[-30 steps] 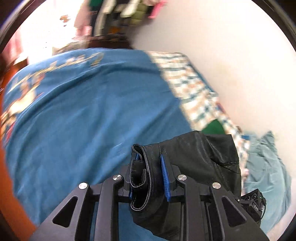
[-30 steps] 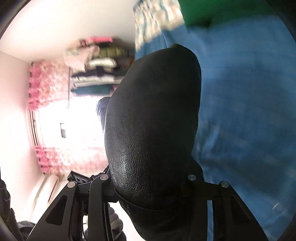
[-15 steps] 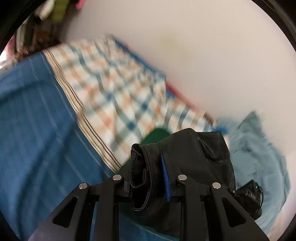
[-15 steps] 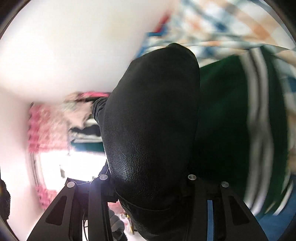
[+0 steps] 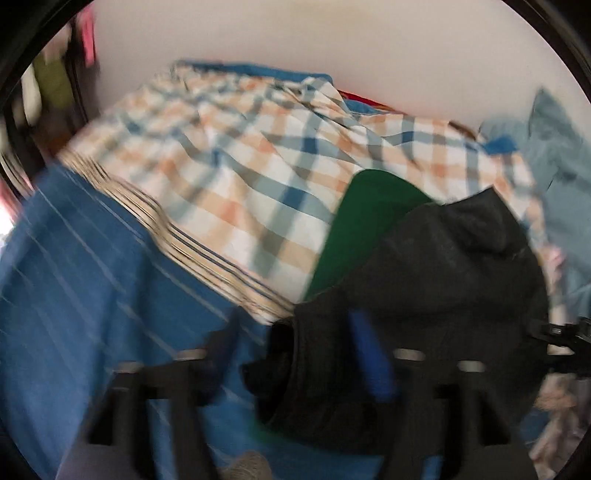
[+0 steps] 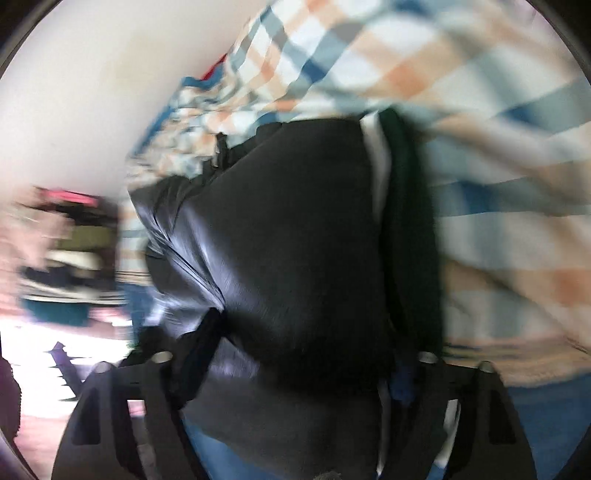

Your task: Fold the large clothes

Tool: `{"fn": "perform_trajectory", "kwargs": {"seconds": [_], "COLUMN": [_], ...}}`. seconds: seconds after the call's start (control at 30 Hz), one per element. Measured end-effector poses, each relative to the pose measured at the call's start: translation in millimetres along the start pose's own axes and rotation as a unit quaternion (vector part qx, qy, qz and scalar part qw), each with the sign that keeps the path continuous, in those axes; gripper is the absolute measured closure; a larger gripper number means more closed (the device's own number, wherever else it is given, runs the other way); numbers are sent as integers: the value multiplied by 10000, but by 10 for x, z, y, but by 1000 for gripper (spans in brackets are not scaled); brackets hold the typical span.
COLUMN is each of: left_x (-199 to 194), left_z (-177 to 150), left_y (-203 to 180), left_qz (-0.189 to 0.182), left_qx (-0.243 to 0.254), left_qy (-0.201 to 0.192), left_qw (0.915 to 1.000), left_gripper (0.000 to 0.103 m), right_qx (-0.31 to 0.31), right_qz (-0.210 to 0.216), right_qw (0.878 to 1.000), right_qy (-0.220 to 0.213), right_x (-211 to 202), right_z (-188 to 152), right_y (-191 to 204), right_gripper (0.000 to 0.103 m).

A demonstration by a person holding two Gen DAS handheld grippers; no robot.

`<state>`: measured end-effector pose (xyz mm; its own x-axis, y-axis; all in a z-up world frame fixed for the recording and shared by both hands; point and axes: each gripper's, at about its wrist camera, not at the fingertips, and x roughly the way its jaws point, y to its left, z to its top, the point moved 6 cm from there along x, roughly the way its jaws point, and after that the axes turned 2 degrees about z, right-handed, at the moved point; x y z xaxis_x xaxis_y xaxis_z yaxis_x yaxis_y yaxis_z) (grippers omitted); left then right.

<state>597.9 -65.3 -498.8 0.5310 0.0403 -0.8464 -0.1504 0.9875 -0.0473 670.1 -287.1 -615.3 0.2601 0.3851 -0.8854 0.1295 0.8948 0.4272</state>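
A black leather garment is bunched into a folded bundle. In the left wrist view it lies partly on a green garment and a plaid cloth. My left gripper has its jaws spread wide; the bundle's edge lies loose against the right blue pad. In the right wrist view the black garment fills the middle, and my right gripper has its jaws around it, the grip hidden by fabric. Both views are blurred.
A blue bedspread covers the bed, next to a white wall. A light blue cloth lies at the right. Shelves with stacked clothes and a bright window stand at the left of the right wrist view.
Both grippers carried the black bundle across the bed toward the wall, down onto the green garment and plaid cloth. The left jaws have spread apart off the bundle.
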Motion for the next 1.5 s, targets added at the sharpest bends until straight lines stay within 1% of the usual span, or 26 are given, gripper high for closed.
{"fn": "perform_trajectory", "kwargs": {"seconds": [0.03, 0.07, 0.1, 0.13, 0.2, 0.23, 0.27, 0.3, 0.33, 0.37, 0.4, 0.43, 0.47, 0.57, 0.6, 0.63, 0.7, 0.77, 0.8, 0.87, 0.97, 1.07, 1.1, 1.23, 1.37, 1.5], "left_x": [-78, -166, -264, -391, -611, -735, -886, -1041, -1152, -1302, -1408, -1580, -1754, -2268, -2417, -2637, -3032, -3366, -3511, -3864, -4342, -4774, -4886, -5326, -5684, -5886], "left_z": [-2, -14, -33, -65, -124, -167, -217, -268, -297, -341, -361, -404, -442, -528, -556, -591, -663, -719, -755, -833, -929, -1013, -1043, -1138, -1218, -1282], "left_y": [-3, -4, -10, -25, -36, -47, -56, -57, -52, -48, -33, -27, -23, 0, 18, 41, 88, 146, 178, 245, 372, 488, 526, 643, 719, 766], "left_qz": [98, 155, 259, 333, 500, 522, 576, 653, 647, 621, 598, 544, 477, 278, 228, 128, 41, -80, -95, -165, -187, -201, -222, -255, -320, -316], "left_qx": [111, 198, 308, 444, 634, 721, 831, 922, 965, 1011, 1031, 1064, 1098, 1174, 1195, 1220, 1286, 1314, 1318, 1337, 1251, 1160, 1130, 982, 928, 969], "left_qy": [-33, -72, -102, -147, -230, -262, -329, -379, -392, -430, -462, -483, -503, -556, -577, -607, -667, -714, -740, -796, -862, -1002, -1031, -1132, -1301, -1406], "left_qw": [9999, 9997, 9991, 9984, 9965, 9957, 9943, 9929, 9925, 9920, 9918, 9917, 9915, 9911, 9909, 9906, 9894, 9887, 9885, 9877, 9882, 9880, 9880, 9884, 9866, 9848], "left_gripper": [11, 11, 11, 10, 8, 7, 7, 7, 7, 7, 7, 7, 7, 7, 7, 7, 7, 7, 7, 7, 7, 7, 7, 7, 7, 7], "right_qx": [-109, -170, -313, -395, -525, -545, -553, -536, -494, -452, -416, -397, -399, -347, -332, -277, -242, -238, -257, -303, -434, -519, -539, -694, -820, -832], "right_qz": [-376, -606, -1083, -1329, -1849, -2006, -2100, -2211, -2278, -2290, -2339, -2412, -2418, -2493, -2521, -2578, -2554, -2617, -2627, -2701, -2719, -2653, -2589, -2487, -2474, -2391], "right_qw": [9992, 9979, 9934, 9900, 9806, 9771, 9748, 9720, 9703, 9700, 9682, 9658, 9653, 9605, 9591, 9566, 9554, 9518, 9497, 9451, 9415, 9409, 9422, 9402, 9345, 9323], "right_qy": [-97, -147, -220, -271, -376, -445, -518, -580, -646, -685, -783, -862, -905, -1189, -1241, -1332, -1460, -1581, -1684, -1812, -1942, -2041, -2058, -2220, -2426, -2584], "right_x": [-80, -162, -274, -340, -483, -598, -803, -983, -1147, -1393, -1593, -1762, -1939, -2628, -2747, -2989, -3391, -3721, -3950, -4287, -4776, -5168, -5288, -5758, -6188, -6490], "right_z": [-94, -137, -327, -411, -766, -895, -1032, -1104, -1193, -984, -1126, -1178, -1244, -1605, -1672, -1833, -2090, -2281, -2439, -2678, -3028, -3324, -3408, -3738, -4048, -4292], "right_y": [88, 136, 214, 201, 405, 454, 406, 365, 403, 450, 541, 683, 601, 803, 847, 942, 1106, 1251, 1374, 1565, 1834, 2037, 2082, 2310, 2491, 2603], "right_gripper": [16, 15, 15, 14, 13, 12, 11, 11, 11, 10, 10, 10, 10, 10, 10, 10, 10, 10, 10, 10, 10, 10, 10, 10, 10, 10]}}
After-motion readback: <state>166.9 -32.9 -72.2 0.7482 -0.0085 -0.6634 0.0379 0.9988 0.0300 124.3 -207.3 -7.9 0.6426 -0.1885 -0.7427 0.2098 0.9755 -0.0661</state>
